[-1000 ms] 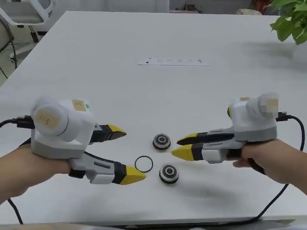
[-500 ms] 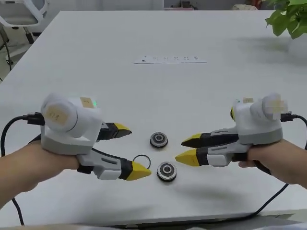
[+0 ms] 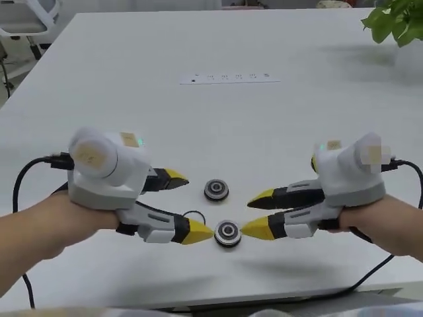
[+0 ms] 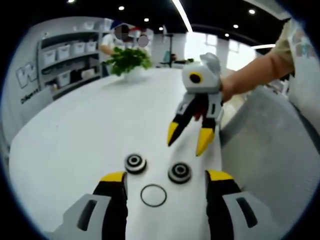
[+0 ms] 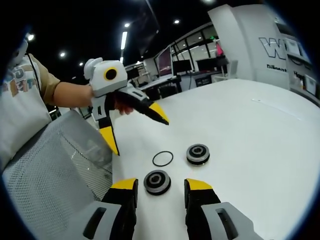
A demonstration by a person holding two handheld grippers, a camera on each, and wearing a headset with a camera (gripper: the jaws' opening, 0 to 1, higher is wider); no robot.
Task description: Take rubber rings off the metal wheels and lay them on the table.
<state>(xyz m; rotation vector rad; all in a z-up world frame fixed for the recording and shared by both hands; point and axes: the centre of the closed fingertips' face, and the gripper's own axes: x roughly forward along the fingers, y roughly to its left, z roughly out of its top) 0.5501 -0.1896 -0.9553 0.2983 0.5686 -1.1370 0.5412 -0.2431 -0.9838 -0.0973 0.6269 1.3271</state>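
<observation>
Drawn in since a moment ago, the left tongs (image 3: 192,205), wide, and right tongs (image 3: 251,214), narrowly parted, both empty, flank the near wheel (image 3: 227,233) on the desk (image 3: 264,132), a loose ring (image 4: 153,185) and second wheel (image 3: 216,189) just beside.

Smooth white table top (image 3: 284,125), matt with a faint sheen. Far round metal wheel (image 3: 216,189) and near round metal wheel (image 3: 227,233): silvery hubs, dull black rubber rims. The thin loose black rubber ring (image 4: 153,195) looks matt. Left gripper (image 3: 195,204) and right gripper (image 3: 250,214): smooth white plastic shells, glossy yellow tips.
</observation>
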